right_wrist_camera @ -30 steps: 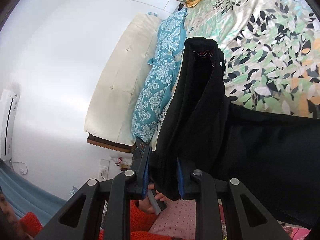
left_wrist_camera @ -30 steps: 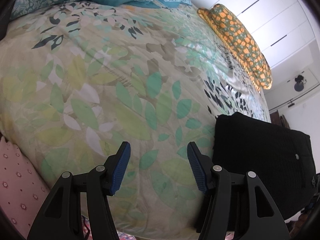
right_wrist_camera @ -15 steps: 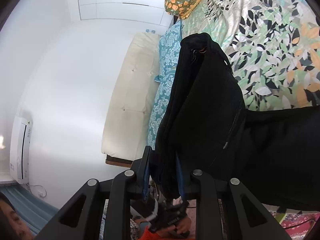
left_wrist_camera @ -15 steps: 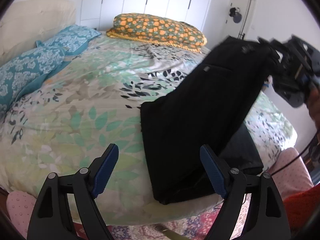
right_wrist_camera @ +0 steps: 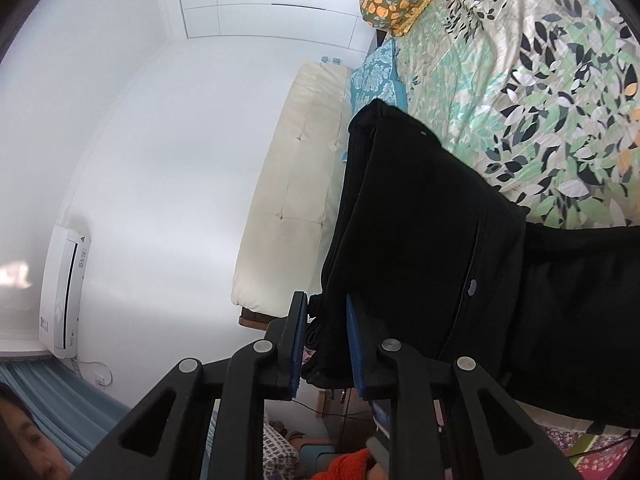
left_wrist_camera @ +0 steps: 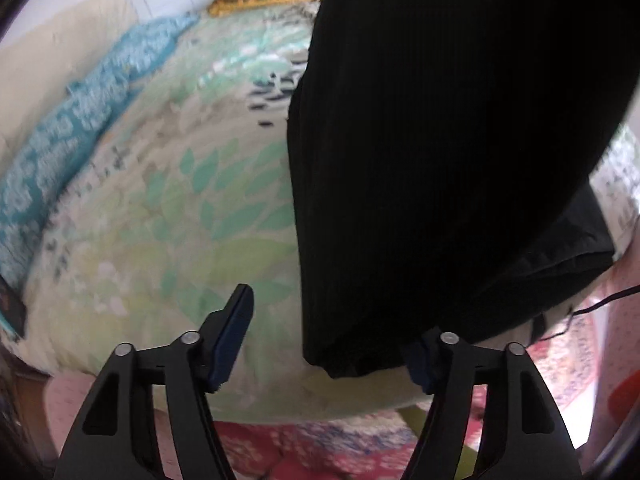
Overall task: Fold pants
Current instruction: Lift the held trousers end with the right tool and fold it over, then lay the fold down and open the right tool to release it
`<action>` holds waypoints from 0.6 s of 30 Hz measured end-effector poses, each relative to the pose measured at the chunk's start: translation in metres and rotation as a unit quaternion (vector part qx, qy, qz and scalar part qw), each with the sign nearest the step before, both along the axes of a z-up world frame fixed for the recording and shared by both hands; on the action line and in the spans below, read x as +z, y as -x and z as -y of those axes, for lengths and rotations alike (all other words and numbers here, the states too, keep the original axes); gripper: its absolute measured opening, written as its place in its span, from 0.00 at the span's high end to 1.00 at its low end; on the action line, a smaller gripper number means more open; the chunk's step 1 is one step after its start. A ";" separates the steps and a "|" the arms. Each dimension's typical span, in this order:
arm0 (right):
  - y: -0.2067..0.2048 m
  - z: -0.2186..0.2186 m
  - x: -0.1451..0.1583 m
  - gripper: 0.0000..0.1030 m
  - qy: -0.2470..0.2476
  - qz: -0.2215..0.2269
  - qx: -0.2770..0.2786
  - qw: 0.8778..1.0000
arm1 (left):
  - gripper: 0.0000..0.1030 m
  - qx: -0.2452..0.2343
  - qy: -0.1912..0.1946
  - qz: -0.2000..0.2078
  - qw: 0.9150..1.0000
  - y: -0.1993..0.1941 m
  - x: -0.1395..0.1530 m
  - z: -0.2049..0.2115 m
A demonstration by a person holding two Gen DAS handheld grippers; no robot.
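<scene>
above leafy bedspread (left_wrist_camera: 168, 200), black ribbed pants (left_wrist_camera: 440, 140) hang doubled, right gripper (right_wrist_camera: 327, 344) pinching them.

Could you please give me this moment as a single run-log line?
right gripper: shut on black pants, lifted over bed | left gripper: open, at hanging pants edge | fold: not done

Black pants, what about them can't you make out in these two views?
- Left wrist view: the black pants run off the top edge, and their hem covers one pad of the left gripper.
- Right wrist view: the right gripper hides the pinched fabric, and the legs run off the right edge.
</scene>
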State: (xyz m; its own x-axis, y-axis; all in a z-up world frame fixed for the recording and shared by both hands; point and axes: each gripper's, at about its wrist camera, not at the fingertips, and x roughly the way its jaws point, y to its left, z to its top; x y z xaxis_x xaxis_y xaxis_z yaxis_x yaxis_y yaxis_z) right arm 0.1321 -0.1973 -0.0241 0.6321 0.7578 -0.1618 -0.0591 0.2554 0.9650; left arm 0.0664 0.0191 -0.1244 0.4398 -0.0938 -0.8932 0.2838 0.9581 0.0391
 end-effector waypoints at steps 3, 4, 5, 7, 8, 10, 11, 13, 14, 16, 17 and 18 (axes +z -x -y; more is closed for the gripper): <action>0.027 0.036 -0.024 0.95 0.014 -0.028 -0.034 0.999 | 0.33 -0.006 0.015 -0.008 1.000 0.009 0.006 -0.013; 0.035 0.048 -0.036 0.95 0.022 -0.043 -0.045 0.998 | 0.31 -0.016 0.020 -0.010 1.000 0.011 0.009 -0.015; 0.045 0.060 -0.048 0.95 0.038 -0.065 -0.057 0.996 | 0.30 -0.024 0.028 -0.016 0.999 0.013 0.011 -0.017; 0.059 0.080 -0.066 0.95 0.124 -0.113 -0.077 0.983 | 0.29 -0.035 0.034 -0.028 0.998 0.012 0.012 -0.015; 0.062 0.087 -0.076 0.90 0.170 -0.139 -0.074 0.973 | 0.29 -0.042 0.035 -0.033 0.998 0.012 0.010 -0.014; 0.070 0.100 -0.099 0.87 0.242 -0.196 -0.078 0.947 | 0.29 -0.049 0.030 -0.038 0.998 0.013 0.007 -0.009; 0.074 0.108 -0.108 0.86 0.250 -0.211 -0.084 0.941 | 0.29 -0.052 0.028 -0.039 0.998 0.013 0.007 -0.008; 0.084 0.123 -0.117 0.70 0.232 -0.223 -0.108 0.941 | 0.29 -0.056 0.032 -0.032 0.997 0.017 0.012 -0.007; 0.088 0.129 -0.116 0.52 0.218 -0.219 -0.121 0.943 | 0.29 -0.059 0.037 -0.028 0.997 0.020 0.016 -0.008; 0.089 0.137 -0.114 0.33 0.191 -0.204 -0.125 0.952 | 0.29 -0.062 0.051 -0.021 0.997 0.020 0.022 -0.012; 0.085 0.137 -0.114 0.29 0.179 -0.199 -0.110 0.957 | 0.29 -0.060 0.058 -0.018 0.996 0.020 0.026 -0.016; 0.080 0.136 -0.116 0.28 0.169 -0.200 -0.088 0.961 | 0.29 -0.055 0.067 -0.013 0.996 0.020 0.031 -0.020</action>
State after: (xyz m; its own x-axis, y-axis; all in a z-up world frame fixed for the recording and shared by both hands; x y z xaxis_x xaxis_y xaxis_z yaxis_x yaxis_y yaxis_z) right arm 0.0524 -0.3336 -0.1405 0.5822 0.5052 -0.6370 0.3721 0.5310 0.7613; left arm 0.0462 0.0393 -0.0938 0.3964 -0.2602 -0.8804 0.3867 0.9171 -0.0969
